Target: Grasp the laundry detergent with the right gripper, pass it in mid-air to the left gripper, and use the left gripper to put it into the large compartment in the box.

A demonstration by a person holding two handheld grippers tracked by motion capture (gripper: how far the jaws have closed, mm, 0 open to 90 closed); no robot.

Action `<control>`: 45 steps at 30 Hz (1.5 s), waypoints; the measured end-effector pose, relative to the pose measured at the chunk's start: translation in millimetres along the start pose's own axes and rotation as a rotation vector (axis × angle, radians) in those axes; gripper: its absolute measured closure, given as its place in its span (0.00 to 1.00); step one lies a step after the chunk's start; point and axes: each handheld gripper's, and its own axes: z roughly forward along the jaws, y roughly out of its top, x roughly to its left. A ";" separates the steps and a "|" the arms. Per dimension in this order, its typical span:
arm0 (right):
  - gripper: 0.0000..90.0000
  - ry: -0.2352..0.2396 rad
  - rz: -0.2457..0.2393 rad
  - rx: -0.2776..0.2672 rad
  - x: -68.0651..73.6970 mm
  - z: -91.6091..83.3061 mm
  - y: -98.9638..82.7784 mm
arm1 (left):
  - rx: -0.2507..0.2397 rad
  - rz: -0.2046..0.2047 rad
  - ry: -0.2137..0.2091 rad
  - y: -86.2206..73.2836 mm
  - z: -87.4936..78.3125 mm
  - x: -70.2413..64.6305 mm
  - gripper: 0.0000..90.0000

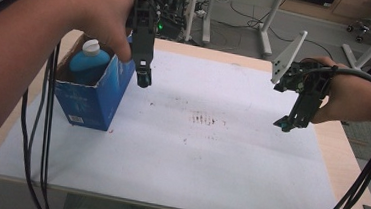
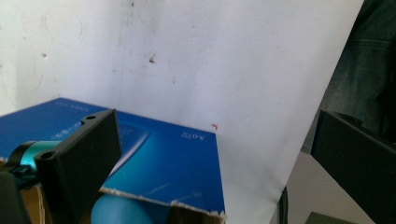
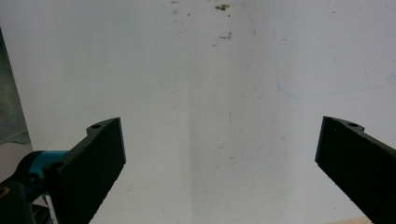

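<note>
An open blue cardboard box stands on the left of the white sheet; a blue bottle with a white cap sits upright inside it. My left gripper hangs just right of the box's top edge, pointing down, open and holding nothing. In the left gripper view the box's blue side and the bottle's rounded shoulder lie below the wide-apart jaws. My right gripper hovers over the sheet's right side, open, with bare white sheet between its jaws.
The sheet covers a light wooden table and carries faint brown stains near its middle. Black cables trail down at the left and at the right. Table legs and a chair base stand on the floor beyond.
</note>
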 end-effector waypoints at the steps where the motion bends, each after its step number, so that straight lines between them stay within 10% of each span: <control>1: 0.01 0.000 0.000 0.000 0.0 0.0 0.0 | 0.000 0.000 0.000 0.0 0.0 0.0 0.02; 45: 0.01 0.021 -0.009 0.040 -9.4 14.3 2.2 | -0.006 0.057 -0.021 23.7 23.7 0.5 0.02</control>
